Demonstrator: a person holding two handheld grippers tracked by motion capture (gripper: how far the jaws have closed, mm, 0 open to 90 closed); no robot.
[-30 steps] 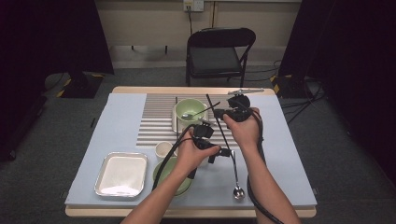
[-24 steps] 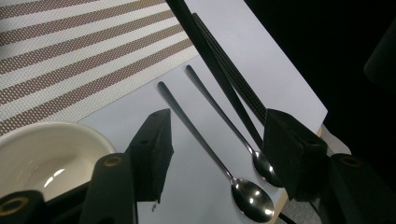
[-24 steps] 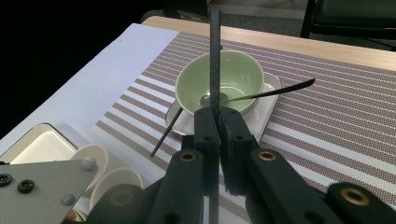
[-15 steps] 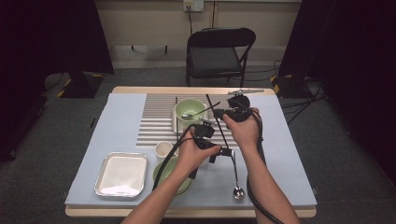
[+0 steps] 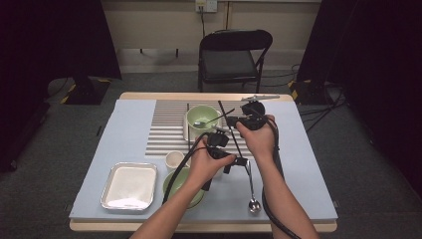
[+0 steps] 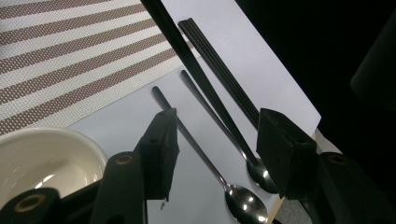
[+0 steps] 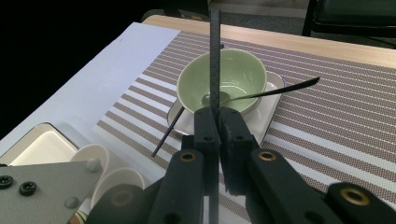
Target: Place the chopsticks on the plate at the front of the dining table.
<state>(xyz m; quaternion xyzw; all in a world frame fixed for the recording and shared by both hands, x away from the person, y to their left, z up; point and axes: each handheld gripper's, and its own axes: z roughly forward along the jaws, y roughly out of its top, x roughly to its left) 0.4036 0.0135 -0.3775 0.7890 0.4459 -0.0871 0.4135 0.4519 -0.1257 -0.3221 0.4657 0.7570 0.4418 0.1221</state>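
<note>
Right hand-held gripper [image 7: 218, 122] is clamping a black chopstick [image 7: 214, 56] upright above the green bowl [image 7: 223, 77]. Left hand-held gripper [image 6: 217, 149] is hovering over two spoons [image 6: 243, 203] on the desk [image 6: 261, 70]; its jaws have just been closing, not yet pressing the chopstick passing between them.
</note>
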